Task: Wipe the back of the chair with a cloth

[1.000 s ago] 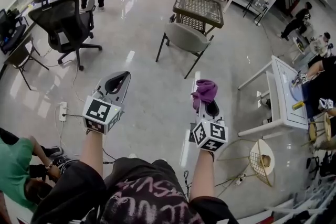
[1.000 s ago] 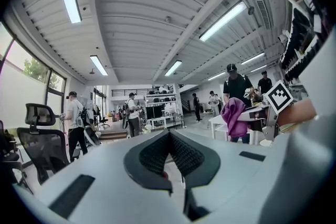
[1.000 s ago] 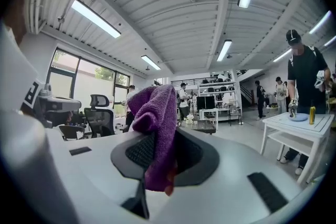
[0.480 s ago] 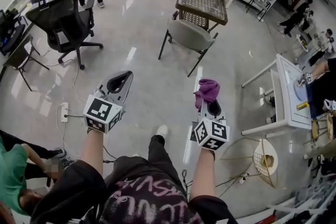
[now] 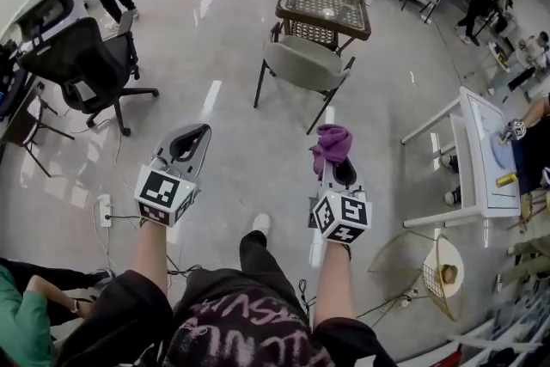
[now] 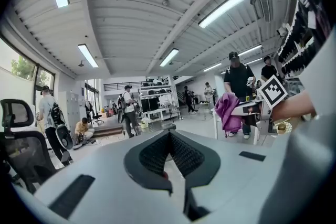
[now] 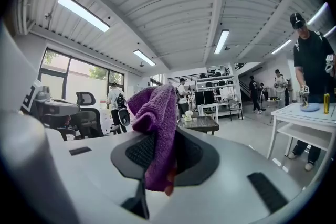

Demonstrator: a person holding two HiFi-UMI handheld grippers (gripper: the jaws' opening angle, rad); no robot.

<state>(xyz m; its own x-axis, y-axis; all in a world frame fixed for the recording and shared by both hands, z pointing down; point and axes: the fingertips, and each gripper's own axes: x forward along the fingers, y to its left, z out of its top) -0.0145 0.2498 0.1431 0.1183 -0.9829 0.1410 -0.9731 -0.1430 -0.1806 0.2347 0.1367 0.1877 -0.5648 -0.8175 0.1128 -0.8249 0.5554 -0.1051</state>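
Observation:
A grey chair (image 5: 302, 64) with black legs stands on the glossy floor ahead, its back turned toward me, well beyond both grippers. My right gripper (image 5: 335, 161) is shut on a purple cloth (image 5: 332, 143), which bunches above the jaws. In the right gripper view the cloth (image 7: 156, 128) hangs down between the closed jaws of that gripper (image 7: 161, 150) and hides the chair. My left gripper (image 5: 196, 134) is held level with it to the left, shut and with nothing in it (image 6: 169, 137). From the left gripper view the cloth (image 6: 228, 111) shows off to the right.
A wicker-topped table (image 5: 325, 6) stands right behind the chair. A black office chair (image 5: 82, 60) is at the left, a white table (image 5: 479, 163) at the right with a wire stool (image 5: 441, 269) near it. A power strip (image 5: 105, 209) and cables lie on the floor. People stand at the far edges.
I have stepped forward with one foot showing below, and the view has shifted a little left. Both grippers keep their places in view, the cloth still held.

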